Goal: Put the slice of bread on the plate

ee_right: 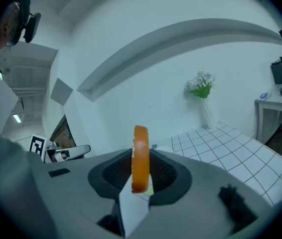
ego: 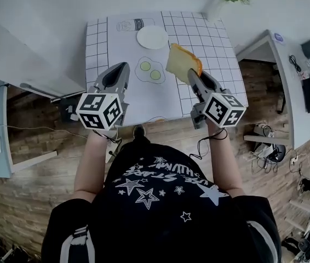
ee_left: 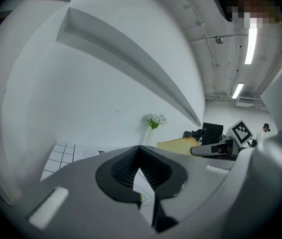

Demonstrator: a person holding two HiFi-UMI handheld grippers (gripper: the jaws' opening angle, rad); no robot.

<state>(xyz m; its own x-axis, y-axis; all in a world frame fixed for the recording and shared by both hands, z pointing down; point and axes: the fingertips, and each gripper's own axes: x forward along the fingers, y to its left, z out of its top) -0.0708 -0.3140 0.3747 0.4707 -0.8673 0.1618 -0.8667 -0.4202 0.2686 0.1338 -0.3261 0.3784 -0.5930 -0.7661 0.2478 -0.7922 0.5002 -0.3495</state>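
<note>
"Where is the slice of bread (ego: 182, 61) at this moment?"

"The right gripper (ego: 194, 74) is clamping it by one crust edge. It's carrying it in the air over the gridded table mat (ego: 210, 37), beside the printed fried eggs (ego: 149, 70) and short of the round white plate (ego: 152, 37)."

"It's looking light."

"I'm guessing so: a light, pale face and a smooth orange-brown crust. If it's real bread, a hard squeeze would dent it. Gripping near the crust seems safest, since the middle could sag or tear."

"And the left gripper (ee_left: 140, 151)?"

"It's hovering over the mat with its ribbed dark pads pressed together on nothing. The plate is looking smooth, shallow and bare."
</note>
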